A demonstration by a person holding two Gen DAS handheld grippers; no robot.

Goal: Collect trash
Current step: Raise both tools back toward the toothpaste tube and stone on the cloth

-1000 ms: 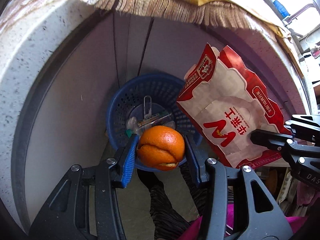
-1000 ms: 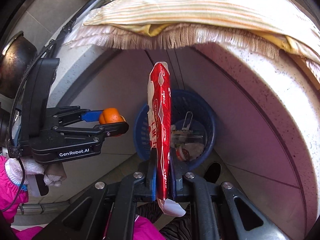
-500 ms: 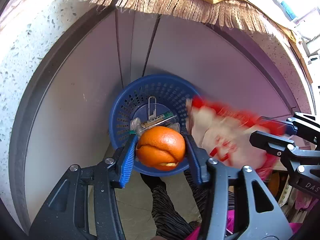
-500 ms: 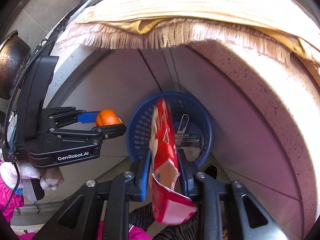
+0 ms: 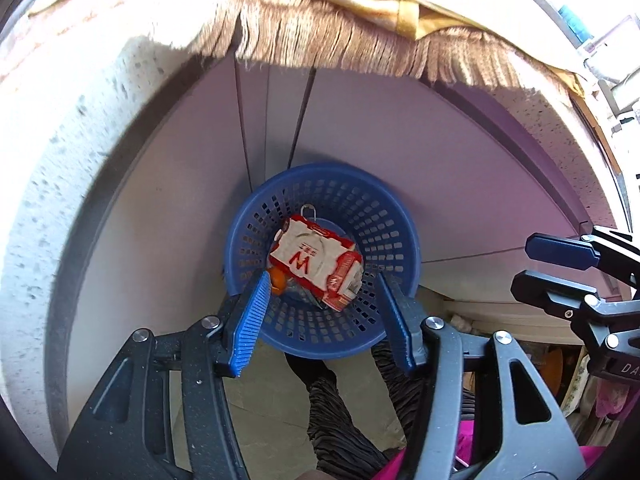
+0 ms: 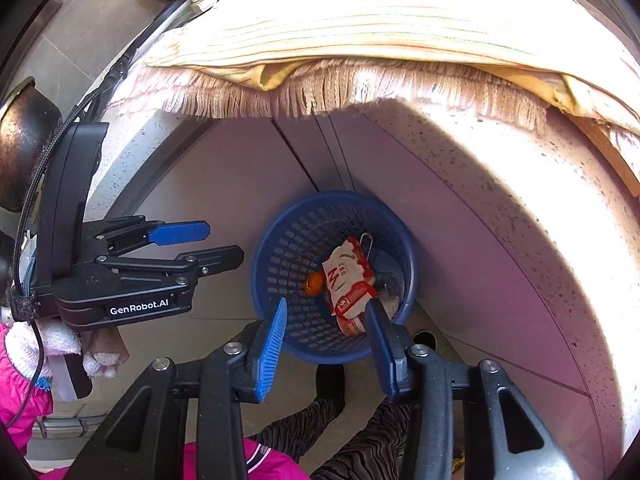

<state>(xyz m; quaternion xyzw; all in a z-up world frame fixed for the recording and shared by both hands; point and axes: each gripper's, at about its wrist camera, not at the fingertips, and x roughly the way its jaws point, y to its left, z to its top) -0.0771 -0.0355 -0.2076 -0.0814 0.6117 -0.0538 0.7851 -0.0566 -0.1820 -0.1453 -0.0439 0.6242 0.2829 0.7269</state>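
A blue mesh trash basket [image 5: 384, 216] stands on the floor below both grippers; it also shows in the right wrist view [image 6: 280, 248]. Inside it lie a red-and-white paper bag [image 5: 316, 264] and an orange [image 5: 277, 280], with the bag partly over the orange. Both show in the right wrist view, the bag [image 6: 348, 280] and the orange [image 6: 314, 282]. My left gripper [image 5: 324, 316] is open and empty above the basket. My right gripper [image 6: 324, 344] is open and empty above the basket's near rim. The left gripper shows at the left of the right wrist view [image 6: 208, 244].
A speckled stone counter edge [image 6: 500, 184] with a fringed striped cloth [image 6: 360, 36] overhangs the basket. Grey cabinet panels [image 5: 200, 184] stand behind it. The person's dark patterned legs [image 5: 340, 408] are below the grippers. Other trash lies under the bag in the basket.
Both grippers opened. The orange dropped from the left gripper and the paper bag from the right gripper; both now lie in the blue basket.
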